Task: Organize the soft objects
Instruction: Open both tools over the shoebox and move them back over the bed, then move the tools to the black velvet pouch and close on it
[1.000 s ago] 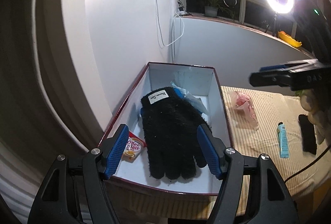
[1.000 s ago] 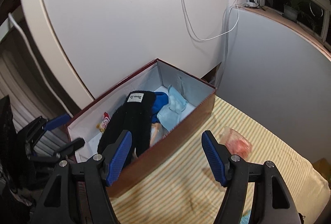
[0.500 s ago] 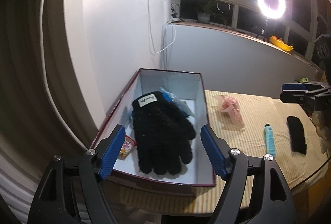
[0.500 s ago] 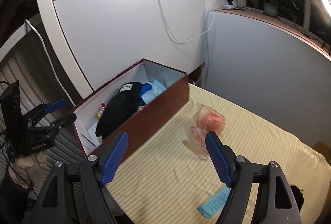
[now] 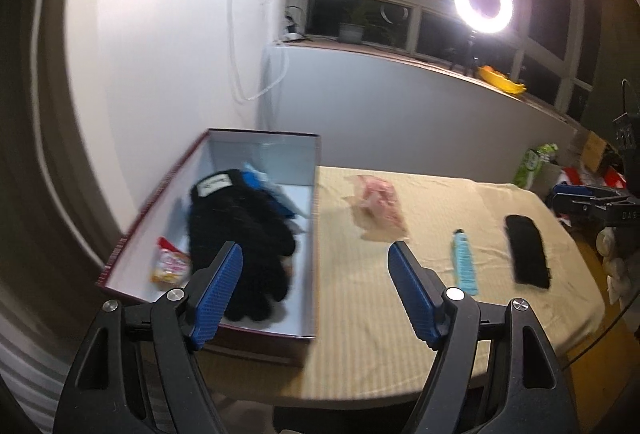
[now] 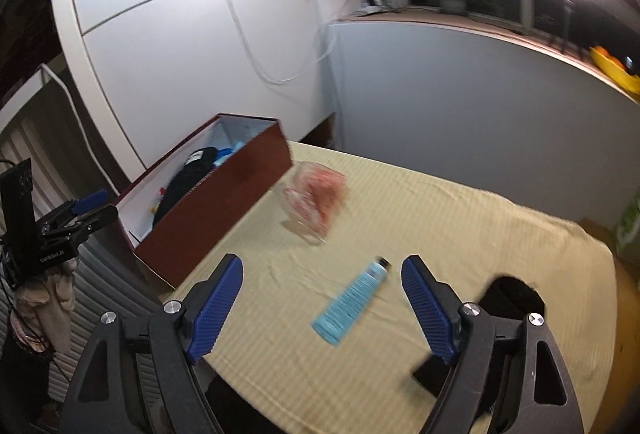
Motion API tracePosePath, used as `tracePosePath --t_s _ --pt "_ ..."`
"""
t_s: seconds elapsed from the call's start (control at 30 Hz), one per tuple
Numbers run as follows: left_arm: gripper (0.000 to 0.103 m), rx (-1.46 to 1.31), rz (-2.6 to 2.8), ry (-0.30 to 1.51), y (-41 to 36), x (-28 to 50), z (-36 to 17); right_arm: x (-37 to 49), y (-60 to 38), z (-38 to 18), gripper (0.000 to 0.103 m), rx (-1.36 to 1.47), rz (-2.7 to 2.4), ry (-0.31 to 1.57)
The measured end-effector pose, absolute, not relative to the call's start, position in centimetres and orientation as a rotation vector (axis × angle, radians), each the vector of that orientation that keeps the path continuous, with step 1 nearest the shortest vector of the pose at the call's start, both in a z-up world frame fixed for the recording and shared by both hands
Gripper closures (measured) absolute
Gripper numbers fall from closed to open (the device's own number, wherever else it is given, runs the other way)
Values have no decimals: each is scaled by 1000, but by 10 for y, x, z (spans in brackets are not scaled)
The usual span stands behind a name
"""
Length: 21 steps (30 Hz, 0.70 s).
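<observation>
Yellow striped cloth [image 5: 440, 298] over table, white walls behind, ring light [image 5: 483, 1] at 1 o'clock. Box [image 6: 216, 201] at 10 o'clock – one black glove [image 5: 240, 234] inside; snack packet [image 5: 170, 266] beside it seen from left wrist only. On cloth: one pink bag [image 6: 316, 193], one blue tube [image 6: 352, 298], one black glove [image 5: 526, 250] at 3 o'clock. Left gripper [image 5: 316, 286] wide open, empty. Right gripper [image 6: 322, 302] – jaws just been opening, empty, tube beyond.
</observation>
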<state>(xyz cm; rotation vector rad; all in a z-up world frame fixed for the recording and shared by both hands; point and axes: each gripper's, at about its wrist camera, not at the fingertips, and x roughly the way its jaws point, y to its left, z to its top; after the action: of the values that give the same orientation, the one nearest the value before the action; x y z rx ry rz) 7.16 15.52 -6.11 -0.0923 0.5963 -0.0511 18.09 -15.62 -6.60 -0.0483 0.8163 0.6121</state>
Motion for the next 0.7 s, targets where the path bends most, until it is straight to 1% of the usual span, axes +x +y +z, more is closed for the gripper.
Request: tracePosePath --t_s 0.43,0.7 --pt "28 -83 -224 654 74 88 -81 156 -280 -82 25 94 421 844" --pt "28 -77 -273 688 39 95 -95 156 -324 -106 25 187 369 871"
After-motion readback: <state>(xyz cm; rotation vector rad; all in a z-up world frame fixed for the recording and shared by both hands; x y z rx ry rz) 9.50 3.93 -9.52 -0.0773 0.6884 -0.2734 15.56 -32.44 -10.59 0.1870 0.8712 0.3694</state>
